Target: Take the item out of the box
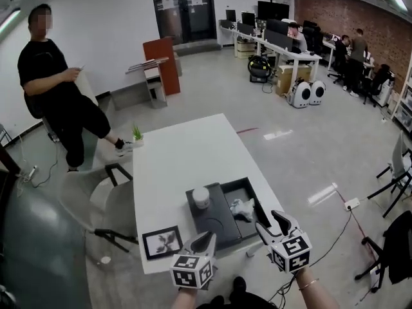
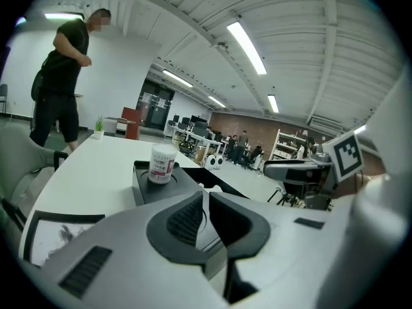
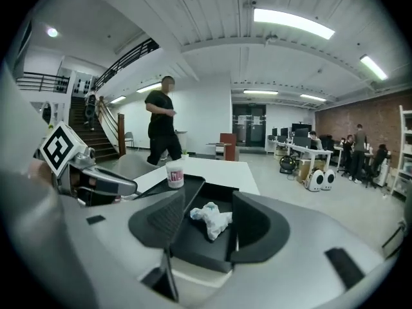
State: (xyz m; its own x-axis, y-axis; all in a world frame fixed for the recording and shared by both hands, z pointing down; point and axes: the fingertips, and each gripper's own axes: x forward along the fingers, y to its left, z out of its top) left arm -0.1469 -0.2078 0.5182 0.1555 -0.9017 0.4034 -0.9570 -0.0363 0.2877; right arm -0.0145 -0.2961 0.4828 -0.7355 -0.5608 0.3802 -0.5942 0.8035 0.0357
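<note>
An open black box (image 1: 256,198) stands near the front edge of the white table (image 1: 187,153). A crumpled white item (image 1: 243,208) lies inside it. Beside the box on the left lies its black lid (image 1: 219,227), with a white jar (image 1: 201,197) standing on top. My right gripper (image 1: 270,223) hovers open at the box's near right corner. In the right gripper view the crumpled item (image 3: 210,217) lies ahead between the spread jaws, untouched. My left gripper (image 1: 205,240) is shut and empty just before the lid. The left gripper view looks over the lid (image 2: 145,185) towards the jar (image 2: 162,164).
A framed picture (image 1: 162,242) lies flat at the table's front left corner. A small potted plant (image 1: 137,134) stands at the far left corner. Grey chairs (image 1: 96,205) stand left of the table, and a person (image 1: 55,76) stands beyond them. Desks with people are far right.
</note>
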